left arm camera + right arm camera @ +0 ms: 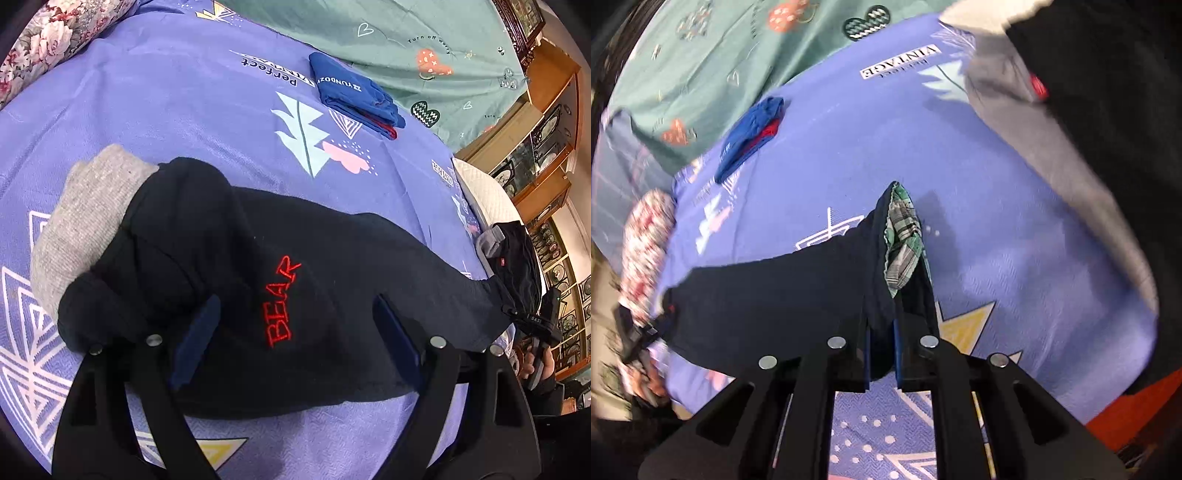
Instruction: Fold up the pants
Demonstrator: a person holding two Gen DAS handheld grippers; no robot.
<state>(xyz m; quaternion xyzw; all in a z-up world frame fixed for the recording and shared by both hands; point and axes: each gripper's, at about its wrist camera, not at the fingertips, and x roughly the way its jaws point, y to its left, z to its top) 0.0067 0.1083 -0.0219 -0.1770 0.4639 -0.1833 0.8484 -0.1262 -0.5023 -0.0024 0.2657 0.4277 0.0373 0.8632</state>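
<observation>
Bedsheet (1015, 229); pants (768, 295) between right hand-held gripper (881, 354) fingers

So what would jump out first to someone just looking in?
The black pants with red BEAR lettering sprawl across the purple bedspread, under the open left gripper. The right gripper is shut on a pants edge showing plaid lining. A folded blue garment lies further back.
</observation>
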